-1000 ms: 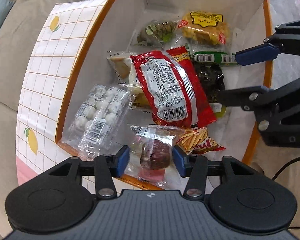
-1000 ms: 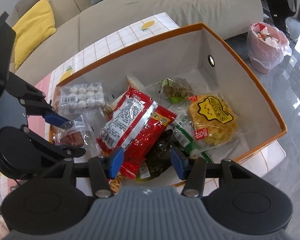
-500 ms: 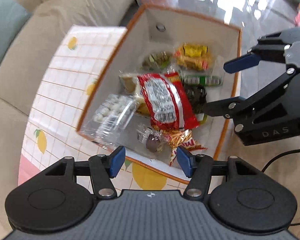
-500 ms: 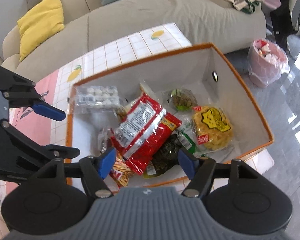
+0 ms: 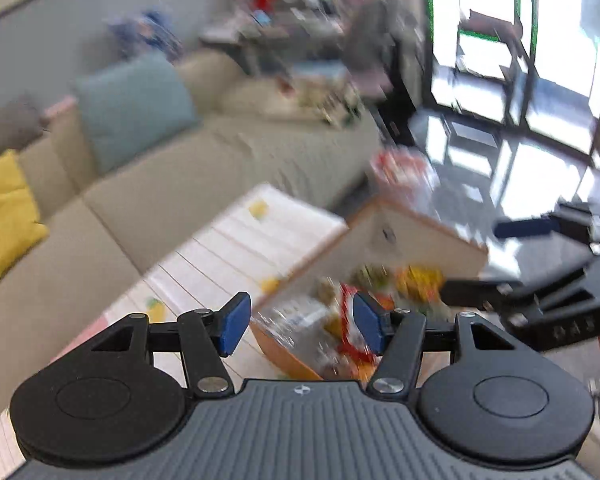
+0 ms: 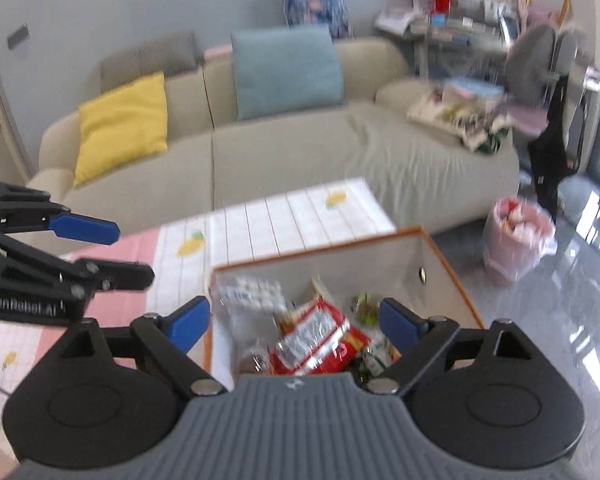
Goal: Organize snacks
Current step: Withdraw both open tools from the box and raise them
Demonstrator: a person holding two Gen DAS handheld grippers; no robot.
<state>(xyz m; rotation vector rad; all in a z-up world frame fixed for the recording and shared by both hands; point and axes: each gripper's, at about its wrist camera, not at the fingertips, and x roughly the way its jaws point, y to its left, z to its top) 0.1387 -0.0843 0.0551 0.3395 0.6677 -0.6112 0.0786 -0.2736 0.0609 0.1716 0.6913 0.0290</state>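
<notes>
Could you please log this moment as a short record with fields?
container: orange-rimmed box on a lemon-print cloth
contents: red packet on top, clear pack of white balls at the back left, other snacks blurred
left gripper: open, empty, above the box
right gripper: jaws just opening wide, empty
background: sofa, pink bin

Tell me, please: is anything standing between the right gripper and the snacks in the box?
Nothing visible does. The right gripper is open and empty above the box, whose top is open. The left gripper is off to the side.
</notes>
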